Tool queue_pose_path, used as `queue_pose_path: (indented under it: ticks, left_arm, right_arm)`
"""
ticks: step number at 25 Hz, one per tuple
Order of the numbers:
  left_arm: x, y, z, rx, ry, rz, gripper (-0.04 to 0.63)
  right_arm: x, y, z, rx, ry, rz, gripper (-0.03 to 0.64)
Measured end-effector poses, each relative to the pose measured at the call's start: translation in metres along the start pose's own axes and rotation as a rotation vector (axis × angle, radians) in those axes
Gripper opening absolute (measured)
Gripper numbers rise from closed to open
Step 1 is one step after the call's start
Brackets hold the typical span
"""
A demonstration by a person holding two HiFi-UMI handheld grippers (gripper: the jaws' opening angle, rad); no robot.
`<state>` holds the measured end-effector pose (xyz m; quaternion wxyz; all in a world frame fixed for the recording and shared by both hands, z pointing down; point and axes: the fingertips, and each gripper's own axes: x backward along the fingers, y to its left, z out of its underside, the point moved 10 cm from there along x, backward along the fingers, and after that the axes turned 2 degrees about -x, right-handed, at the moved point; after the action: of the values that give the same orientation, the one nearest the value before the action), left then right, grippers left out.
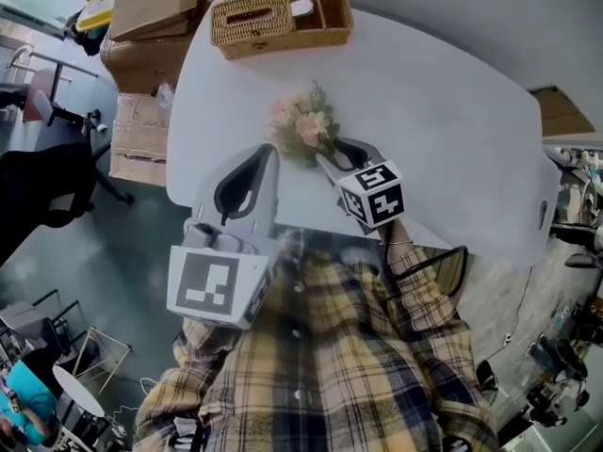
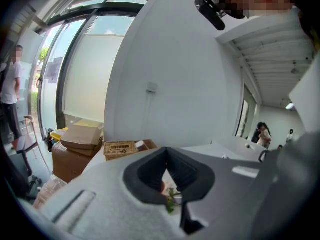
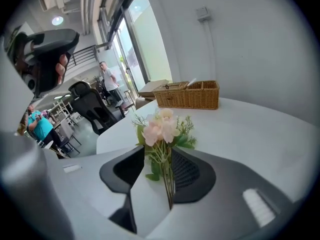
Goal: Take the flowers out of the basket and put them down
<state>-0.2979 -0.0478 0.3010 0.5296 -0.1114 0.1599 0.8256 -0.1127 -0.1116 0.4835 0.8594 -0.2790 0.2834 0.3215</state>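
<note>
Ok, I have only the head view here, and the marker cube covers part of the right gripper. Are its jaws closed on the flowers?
Observer: No. In the right gripper view, the right gripper has its jaws apart. The stems of the flowers lie between them, and one jaw stands well clear of the stems.
Operator: And the left gripper, does it hold something?
Observer: Nothing. In the left gripper view, the jaw tips of the left gripper meet. Only a bit of the flowers shows through the gap behind the tips.
</note>
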Motion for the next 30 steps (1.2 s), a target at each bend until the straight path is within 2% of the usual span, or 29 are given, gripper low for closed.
queue_pose_path:
  ticks: [5, 10, 15, 23, 30]
  left_arm:
    - [-0.012, -0.030, -0.010, -0.029, -0.031, 0.061, 0.002]
    - [-0.019, -0.076, -0.025, -0.060, -0.062, 0.122, 0.002]
    - [-0.028, -0.131, -0.039, -0.090, -0.094, 0.165, 0.002]
    - [-0.052, -0.226, -0.049, -0.110, -0.119, 0.226, 0.002]
    - [-0.077, -0.311, -0.052, -0.131, -0.145, 0.278, 0.002]
  right_arm:
    - [0.051, 0.013, -0.018, 0.029, -0.096, -0.020, 0.176]
    - [0.129, 0.030, -0.036, 0.051, -0.248, -0.047, 0.167]
    - [0.212, 0.029, -0.039, 0.104, -0.379, -0.029, 0.163]
    - [0.333, -0.012, -0.024, 0.143, -0.527, 0.033, 0.155]
    - [0.407, -0.062, 0.006, 0.128, -0.580, 0.093, 0.140]
